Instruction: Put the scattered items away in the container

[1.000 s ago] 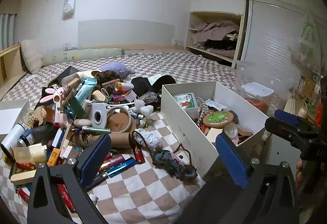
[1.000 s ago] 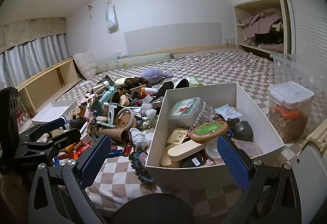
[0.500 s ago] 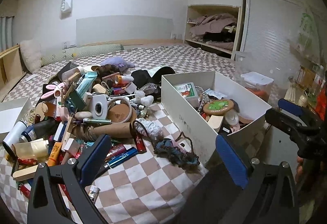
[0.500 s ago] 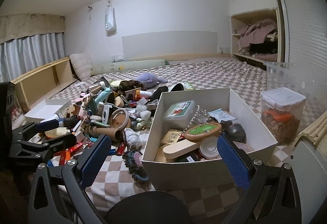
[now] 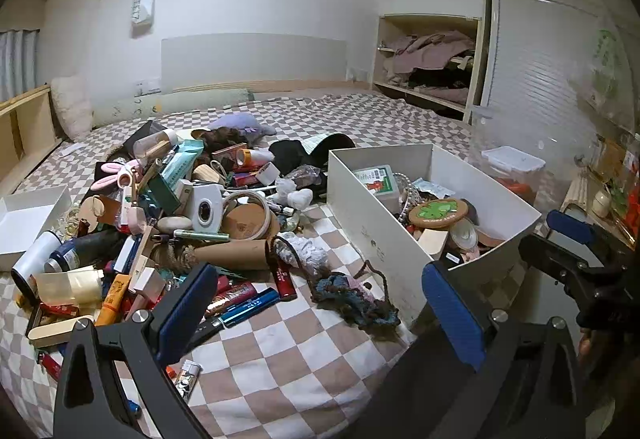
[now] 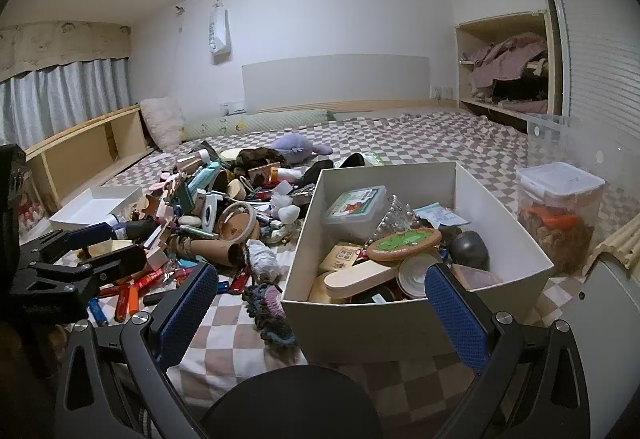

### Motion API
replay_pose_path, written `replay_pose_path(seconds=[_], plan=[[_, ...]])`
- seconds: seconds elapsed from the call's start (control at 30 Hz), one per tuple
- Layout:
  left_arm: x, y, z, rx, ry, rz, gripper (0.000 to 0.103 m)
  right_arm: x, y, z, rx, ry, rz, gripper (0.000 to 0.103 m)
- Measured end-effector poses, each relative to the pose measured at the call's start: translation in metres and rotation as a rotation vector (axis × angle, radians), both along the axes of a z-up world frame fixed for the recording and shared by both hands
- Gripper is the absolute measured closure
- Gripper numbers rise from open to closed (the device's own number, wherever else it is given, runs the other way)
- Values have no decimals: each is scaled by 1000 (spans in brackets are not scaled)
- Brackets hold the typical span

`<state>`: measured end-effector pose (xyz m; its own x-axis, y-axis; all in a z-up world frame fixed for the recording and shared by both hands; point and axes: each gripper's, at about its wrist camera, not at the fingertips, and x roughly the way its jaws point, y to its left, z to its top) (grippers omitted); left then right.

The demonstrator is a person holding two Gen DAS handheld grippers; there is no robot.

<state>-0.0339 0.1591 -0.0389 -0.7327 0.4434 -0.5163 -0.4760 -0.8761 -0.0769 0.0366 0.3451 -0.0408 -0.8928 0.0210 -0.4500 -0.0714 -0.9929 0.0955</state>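
The left gripper (image 5: 320, 307) hangs above the checkered bedspread (image 5: 280, 351) with its blue-padded jaws spread wide and nothing between them. The right gripper (image 6: 320, 307) is likewise released and empty, held just in front of the white box (image 6: 400, 323), whose near wall sits between its fingers in the right wrist view.

The box stands on the bed to the right of the pile (image 5: 160, 215) of scattered items. It already holds a green-lidded case (image 6: 354, 205), a round green-topped disc (image 6: 404, 243), a wooden paddle (image 6: 358, 277) and a dark ball (image 6: 470, 249), among other things.

A knitted scrap (image 5: 352, 299) lies on the bedspread between pile and box, close to the box's near corner. A cardboard tube (image 5: 232, 253) and a red stick (image 5: 282, 273) lie at the pile's near edge. A clear lidded tub (image 6: 558, 211) stands just beyond the box's right side.
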Motion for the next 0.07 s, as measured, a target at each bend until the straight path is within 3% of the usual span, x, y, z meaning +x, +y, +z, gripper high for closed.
replay_pose_path(seconds=[0.07], plan=[[0,0,-1,-2,-1,1,0,0,1,0,-3,-2,-1,0]])
